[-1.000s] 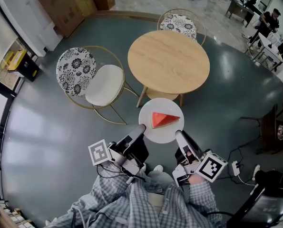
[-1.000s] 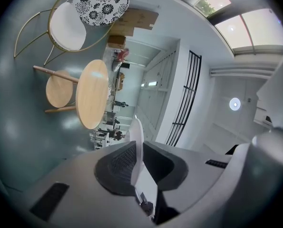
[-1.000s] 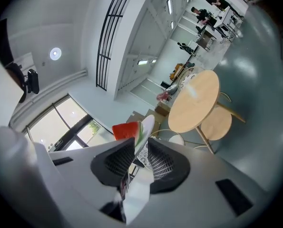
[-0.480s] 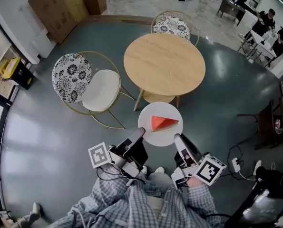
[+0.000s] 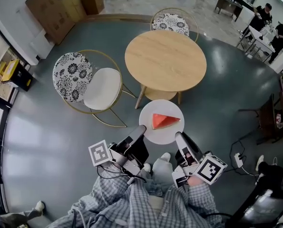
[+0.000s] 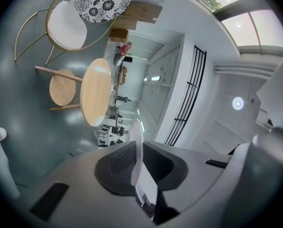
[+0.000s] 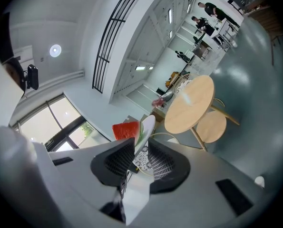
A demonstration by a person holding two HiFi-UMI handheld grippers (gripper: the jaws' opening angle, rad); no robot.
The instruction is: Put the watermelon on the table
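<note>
My watermelon (image 5: 165,120), a red triangular wedge, lies flat on the white plate (image 5: 153,132) I carry, just short of the near edge of the round wooden table (image 5: 165,61).

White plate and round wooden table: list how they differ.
Colour: the plate is white; the table is light wood.
Size: the plate is far smaller than the table.
Support: the plate is held in the air, its rim clamped by the left gripper and the right gripper; the table stands on the floor.
Load: the plate carries the watermelon slice; none lies on the table.
Both are round and flat.
</note>
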